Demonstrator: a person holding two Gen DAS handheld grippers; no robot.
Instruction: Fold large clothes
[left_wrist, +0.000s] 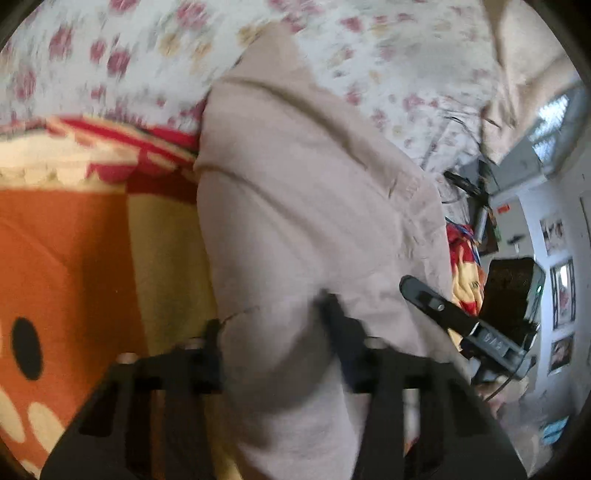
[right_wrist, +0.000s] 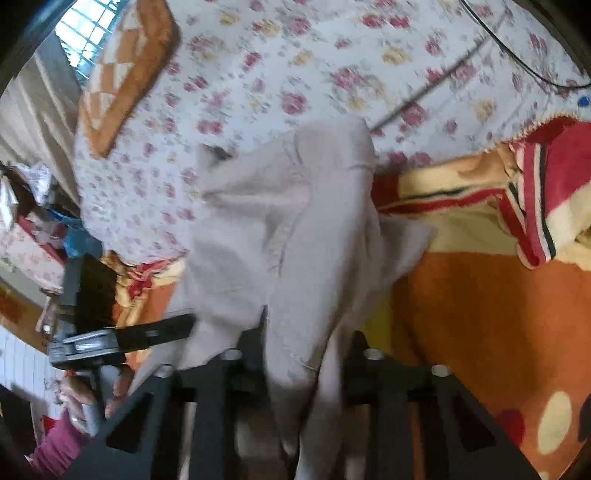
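A large pale beige garment (left_wrist: 306, 206) hangs and drapes over the bed, seen in both wrist views (right_wrist: 295, 229). My left gripper (left_wrist: 273, 332) has its two black fingers closed on a thick bunch of the garment's cloth. My right gripper (right_wrist: 303, 347) likewise pinches a fold of the same garment between its fingers. Each gripper shows in the other's view: the right one at the right of the left wrist view (left_wrist: 443, 314), the left one at the left of the right wrist view (right_wrist: 122, 336). Both views are blurred.
Beneath lie an orange, yellow and red cartoon blanket (left_wrist: 74, 240) (right_wrist: 498, 332) and a white floral bedsheet (left_wrist: 129, 55) (right_wrist: 295, 74). An orange checked cushion (right_wrist: 125, 74) lies far left. A black cable (right_wrist: 517, 55) crosses the sheet. A wall with pictures (left_wrist: 561, 288) stands to the right.
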